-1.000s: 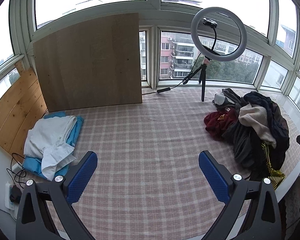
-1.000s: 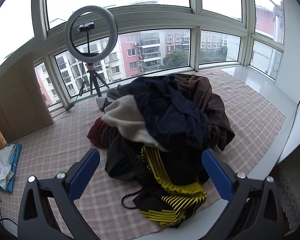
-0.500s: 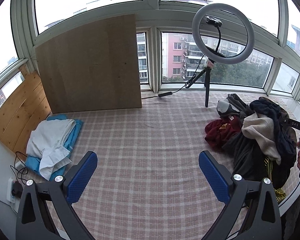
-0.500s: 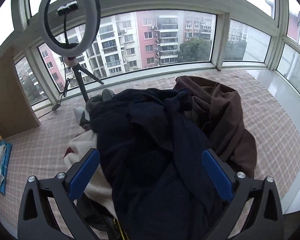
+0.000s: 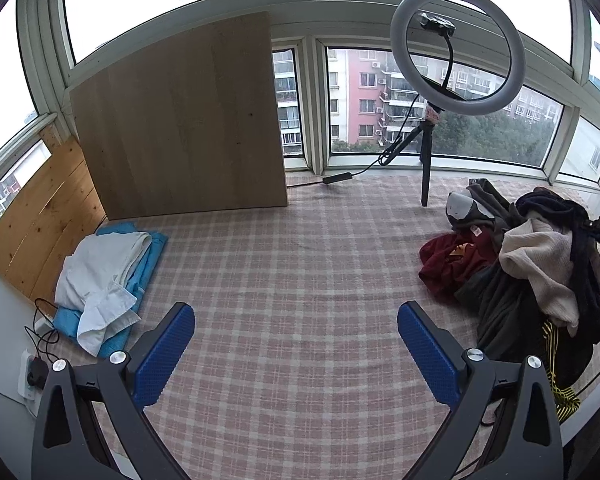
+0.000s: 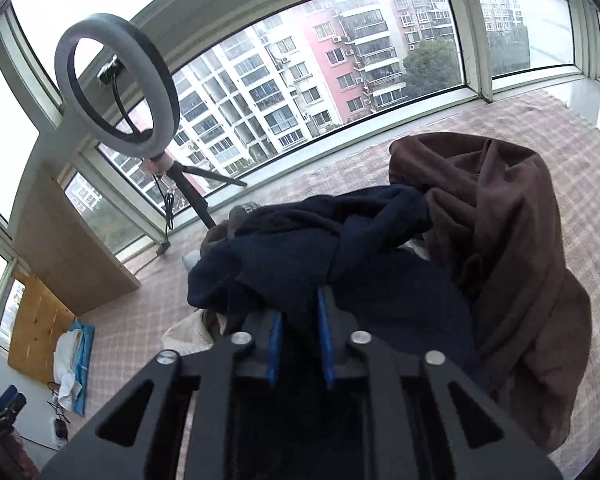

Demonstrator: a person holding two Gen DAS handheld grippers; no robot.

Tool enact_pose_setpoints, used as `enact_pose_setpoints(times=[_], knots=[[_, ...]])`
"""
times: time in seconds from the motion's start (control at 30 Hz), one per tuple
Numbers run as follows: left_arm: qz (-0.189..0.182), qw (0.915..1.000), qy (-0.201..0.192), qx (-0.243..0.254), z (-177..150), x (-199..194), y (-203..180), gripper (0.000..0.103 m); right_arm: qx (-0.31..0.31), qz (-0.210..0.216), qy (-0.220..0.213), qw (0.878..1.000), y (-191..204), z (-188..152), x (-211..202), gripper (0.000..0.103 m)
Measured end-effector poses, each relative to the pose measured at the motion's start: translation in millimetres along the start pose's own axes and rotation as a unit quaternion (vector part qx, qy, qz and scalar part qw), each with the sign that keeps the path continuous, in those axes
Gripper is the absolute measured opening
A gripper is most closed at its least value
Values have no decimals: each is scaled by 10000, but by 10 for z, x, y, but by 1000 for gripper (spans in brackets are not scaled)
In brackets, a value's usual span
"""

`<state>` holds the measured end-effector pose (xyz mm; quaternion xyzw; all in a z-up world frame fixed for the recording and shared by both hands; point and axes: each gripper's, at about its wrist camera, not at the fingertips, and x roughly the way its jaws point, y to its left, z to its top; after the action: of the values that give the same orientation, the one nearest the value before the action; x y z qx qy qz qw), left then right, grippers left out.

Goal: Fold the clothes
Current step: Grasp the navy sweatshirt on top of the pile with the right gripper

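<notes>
Both the left gripper (image 5: 296, 344) and right gripper (image 6: 298, 344) share one build: dark grey angular arms, silver round screws, and ribbed blue pads lining the fingers (image 5: 164, 354).

The surface (image 5: 300, 280) wears a matt woven plaid cloth. The navy garment (image 6: 340, 240) looks soft and fuzzy, the brown one (image 6: 500, 220) like matt fleece, the cream one (image 5: 540, 264) a coarse knit. The board (image 5: 180, 120) is pale smooth wood; the panel (image 5: 44, 216) knotty pine. The left tongs (image 5: 296, 344) have ribbed blue pads (image 5: 164, 344) on matt black plastic with shiny metal screws.
</notes>
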<state>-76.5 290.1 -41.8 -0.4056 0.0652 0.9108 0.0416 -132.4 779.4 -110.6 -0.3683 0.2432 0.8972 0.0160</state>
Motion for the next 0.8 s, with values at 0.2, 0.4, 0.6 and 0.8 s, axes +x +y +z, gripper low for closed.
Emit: enact_pose_setpoints(times=[0.2,0.4,0.6,0.8], knots=[[-97,9998,23,161,-1,10,-142,102,-81,-46,-816,9966,-5,377,-616,2],[-124,9996,8,264,-32,16,-205,102,-959,-736,122,9926,302,299,-376,55],[-62,9998,54,162,-48,38,-128,102,-1734,-1129,505,9771,551,75,166,76],[122,9998,121,46,-94,46,34,102,-1242,-835,1003,9836,259,90,687,35]])
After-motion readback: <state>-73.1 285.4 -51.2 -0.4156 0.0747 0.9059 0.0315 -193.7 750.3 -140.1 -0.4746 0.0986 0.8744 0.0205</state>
